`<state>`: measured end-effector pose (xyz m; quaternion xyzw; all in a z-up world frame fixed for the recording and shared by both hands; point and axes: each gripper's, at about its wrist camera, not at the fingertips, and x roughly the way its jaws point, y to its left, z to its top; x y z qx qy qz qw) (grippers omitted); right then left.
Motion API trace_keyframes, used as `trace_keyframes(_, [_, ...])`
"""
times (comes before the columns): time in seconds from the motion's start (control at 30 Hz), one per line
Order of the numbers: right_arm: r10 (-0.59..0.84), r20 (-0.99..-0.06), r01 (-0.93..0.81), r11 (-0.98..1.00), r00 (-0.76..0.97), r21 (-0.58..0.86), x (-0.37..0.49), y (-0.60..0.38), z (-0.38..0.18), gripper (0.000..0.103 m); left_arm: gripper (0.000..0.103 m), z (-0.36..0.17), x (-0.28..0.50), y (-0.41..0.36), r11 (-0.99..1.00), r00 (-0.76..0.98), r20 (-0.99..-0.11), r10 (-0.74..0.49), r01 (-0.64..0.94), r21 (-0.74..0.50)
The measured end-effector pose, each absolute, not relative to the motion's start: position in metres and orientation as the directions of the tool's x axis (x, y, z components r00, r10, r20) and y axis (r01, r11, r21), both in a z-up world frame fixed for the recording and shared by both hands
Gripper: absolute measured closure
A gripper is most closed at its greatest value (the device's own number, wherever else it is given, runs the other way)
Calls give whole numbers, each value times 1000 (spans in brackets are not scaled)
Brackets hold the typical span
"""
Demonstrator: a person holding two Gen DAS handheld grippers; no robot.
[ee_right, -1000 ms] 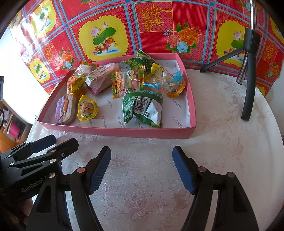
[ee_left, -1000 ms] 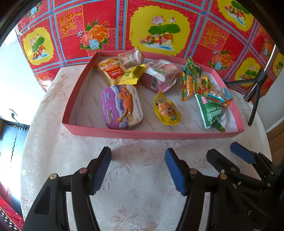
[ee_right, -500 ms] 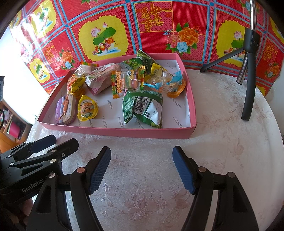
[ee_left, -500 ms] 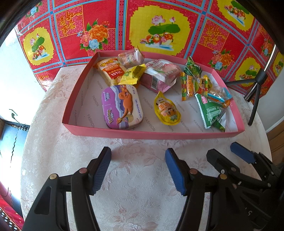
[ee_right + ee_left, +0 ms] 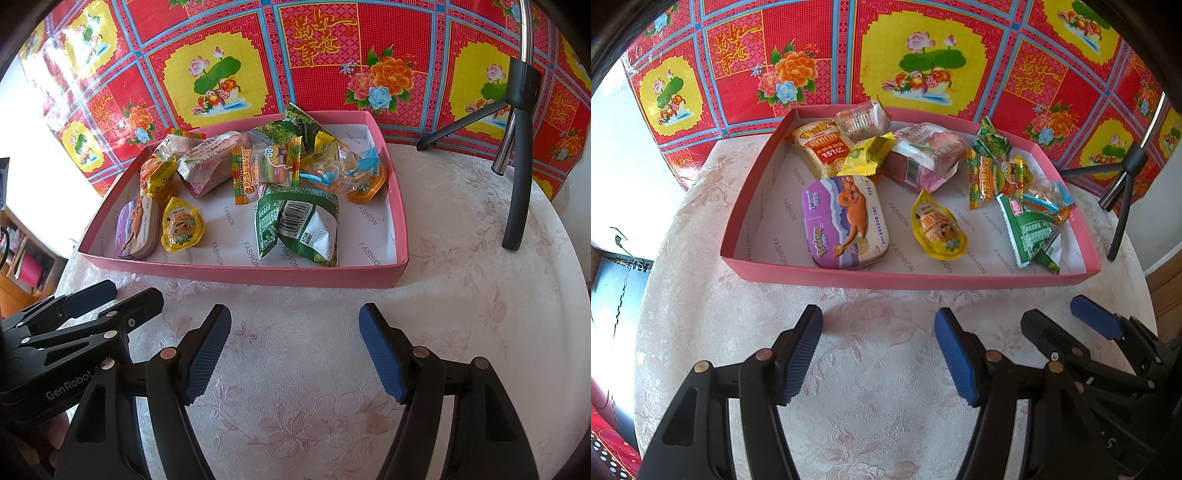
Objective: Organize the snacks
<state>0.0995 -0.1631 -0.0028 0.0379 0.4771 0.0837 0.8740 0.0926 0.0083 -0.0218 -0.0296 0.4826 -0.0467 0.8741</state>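
**Snacks sat in tray, both grippers empty**

The shallow pink cardboard tray (image 5: 849,275) of wrapped snacks (image 5: 297,225) sat toward the bench's (image 5: 871,406) far edge. The left hand-held gripper (image 5: 877,350) and right hand-held gripper (image 5: 295,350) hovered spread before it, pinching nothing.

Bright daylight from the left, sharp focus, curved fisheye edges

The worktop (image 5: 461,295) in front of the pink box (image 5: 258,275) is bare, and both claws have free room there. The near wall of the box stands across the way to the snacks. At the right, a black tripod (image 5: 517,166) stands on the worktop near the box. The patterned cloth (image 5: 923,55) closes the far side.
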Motion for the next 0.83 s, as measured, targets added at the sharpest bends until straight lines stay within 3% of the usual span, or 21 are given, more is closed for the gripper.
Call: trace_keyframes(0.83, [184, -825, -114, 983, 534, 146, 99, -163, -1, 29, 36, -23, 92, 9, 994, 534, -839, -106, 55, -90])
